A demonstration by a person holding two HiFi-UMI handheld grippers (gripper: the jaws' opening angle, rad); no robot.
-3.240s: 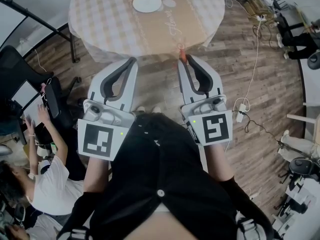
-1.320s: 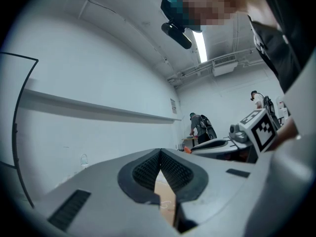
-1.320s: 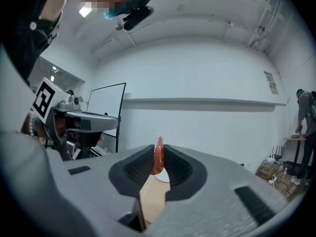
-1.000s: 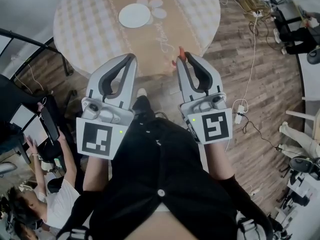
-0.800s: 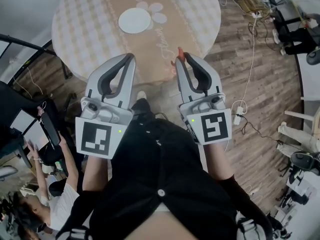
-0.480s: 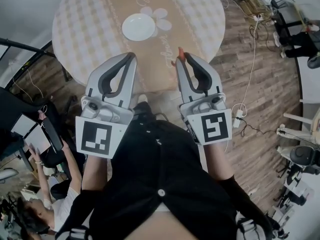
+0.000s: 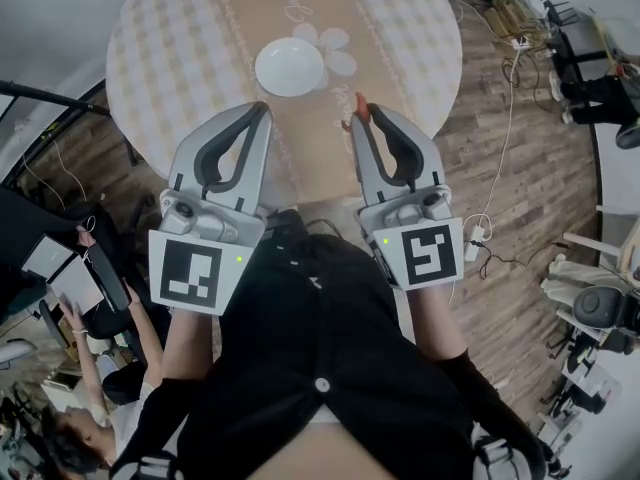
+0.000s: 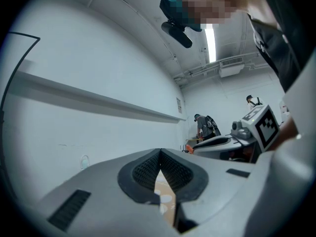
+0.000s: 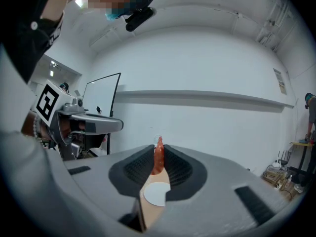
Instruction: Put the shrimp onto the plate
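Observation:
A white plate point(image 7: 290, 66) sits on the tan runner of the round checked table point(image 7: 180, 38). My right gripper point(image 7: 358, 111) is shut on an orange shrimp point(image 7: 362, 108), which pokes out past its tips near the table's front edge, right of the plate. In the right gripper view the shrimp point(image 9: 158, 159) stands pinched between the jaws, with the plate point(image 9: 157, 193) below them. My left gripper point(image 7: 262, 113) hovers at the table's near edge, jaws closed together with nothing in them; its tips point(image 8: 159, 154) meet in the left gripper view.
White flower prints point(image 7: 338, 58) lie beside the plate on the runner. Wooden floor point(image 7: 510, 168) with cables and a power strip point(image 7: 472, 246) lies to the right. A seated person point(image 7: 90, 308) and dark furniture are at the left.
The table and plate have come nearer and shifted down and right in the head view. Both grippers keep their pose, the right one still holding the shrimp.

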